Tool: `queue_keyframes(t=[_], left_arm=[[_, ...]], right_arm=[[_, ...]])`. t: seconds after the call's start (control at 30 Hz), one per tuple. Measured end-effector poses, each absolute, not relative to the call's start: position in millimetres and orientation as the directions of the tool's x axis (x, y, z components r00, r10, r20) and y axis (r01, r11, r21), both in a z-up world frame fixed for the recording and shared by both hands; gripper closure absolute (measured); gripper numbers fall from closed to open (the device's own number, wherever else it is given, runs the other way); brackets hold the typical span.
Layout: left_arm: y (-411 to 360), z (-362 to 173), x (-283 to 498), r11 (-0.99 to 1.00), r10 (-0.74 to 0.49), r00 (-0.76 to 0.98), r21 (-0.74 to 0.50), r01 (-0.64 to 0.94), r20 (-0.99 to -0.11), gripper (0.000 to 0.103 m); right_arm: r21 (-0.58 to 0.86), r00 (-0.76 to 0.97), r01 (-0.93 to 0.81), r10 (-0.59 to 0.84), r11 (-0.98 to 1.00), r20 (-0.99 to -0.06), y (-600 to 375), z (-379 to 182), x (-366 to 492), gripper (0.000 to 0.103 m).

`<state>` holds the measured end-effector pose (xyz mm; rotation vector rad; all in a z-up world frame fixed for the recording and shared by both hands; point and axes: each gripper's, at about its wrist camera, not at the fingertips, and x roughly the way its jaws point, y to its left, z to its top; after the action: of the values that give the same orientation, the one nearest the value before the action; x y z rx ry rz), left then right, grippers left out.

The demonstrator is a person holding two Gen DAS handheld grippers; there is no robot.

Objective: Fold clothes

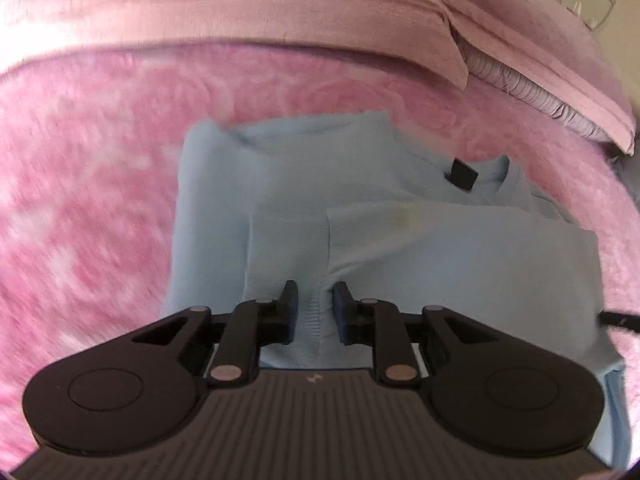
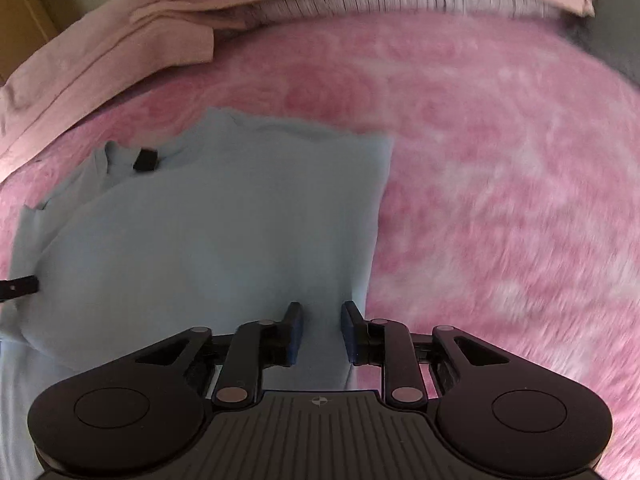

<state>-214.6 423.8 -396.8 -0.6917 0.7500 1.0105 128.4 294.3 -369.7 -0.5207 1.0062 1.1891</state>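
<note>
1. A light blue top (image 1: 320, 208) lies partly folded on a fluffy pink blanket (image 1: 88, 184), its black neck label (image 1: 460, 174) facing up.
2. The left gripper (image 1: 314, 300) is over the top's near edge, jaws a little apart with a ridge of blue cloth between them; a firm pinch cannot be told.
3. The right gripper (image 2: 322, 320) stands slightly apart over the top's right edge, gripping nothing visible.
4. Folded pink bedding (image 2: 120, 40) lies beyond.

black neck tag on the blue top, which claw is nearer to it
Hard to call; neither is clearly nearer. The left claw sits low, the black neck tag up to its right. The right claw has the tag up to its left.
</note>
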Motion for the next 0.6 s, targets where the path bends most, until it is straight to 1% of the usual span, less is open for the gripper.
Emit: queue_keyframes(t=[0.03,0.1,0.17,0.23,0.3,0.37,0.43,0.6], left_arm=[[422.9,-389.9,-212.2,0.384,0.496,0.345,-0.155,-0.910,-0.797,0.087],[428.2,-384.7,-205.8,0.407,0.490,0.381,-0.180,-0.895,-0.784,0.087],[433.4,-380.1,-199.2,0.429,0.484,0.413,-0.202,-0.880,-0.771,0.087],[439.1,-387.9,-188.3,0.451,0.483,0.400,-0.170,-0.876,-0.779,0.087],[450.4,-407.1,-181.2,0.455,0.478,0.359,-0.124,-0.882,-0.802,0.087],[455.2,-422.8,-181.9,0.452,0.511,0.321,-0.068,-0.890,-0.797,0.093],[457.1,-419.8,-186.2,0.436,0.517,0.327,-0.085,-0.896,-0.791,0.093],[447.5,-400.8,-201.5,0.369,0.540,0.340,-0.146,-0.918,-0.770,0.092]], right_arm=[[0.142,0.058,-0.933,0.527,0.331,-0.848,296.7,-362.9,129.3,0.079],[0.140,0.074,-0.937,0.575,0.319,-0.815,303.0,-351.0,133.3,0.079],[0.134,0.082,-0.939,0.584,0.317,-0.808,318.6,-351.9,139.7,0.079],[0.116,0.095,-0.943,0.587,0.311,-0.804,335.9,-357.3,145.4,0.079],[0.097,0.103,-0.950,0.592,0.296,-0.799,353.0,-368.0,150.9,0.079],[0.069,0.112,-0.956,0.570,0.285,-0.814,365.9,-386.1,158.0,0.079],[0.078,0.105,-0.956,0.579,0.283,-0.808,370.3,-397.6,166.4,0.079],[0.089,0.124,-0.948,0.614,0.304,-0.780,351.4,-371.1,165.1,0.079]])
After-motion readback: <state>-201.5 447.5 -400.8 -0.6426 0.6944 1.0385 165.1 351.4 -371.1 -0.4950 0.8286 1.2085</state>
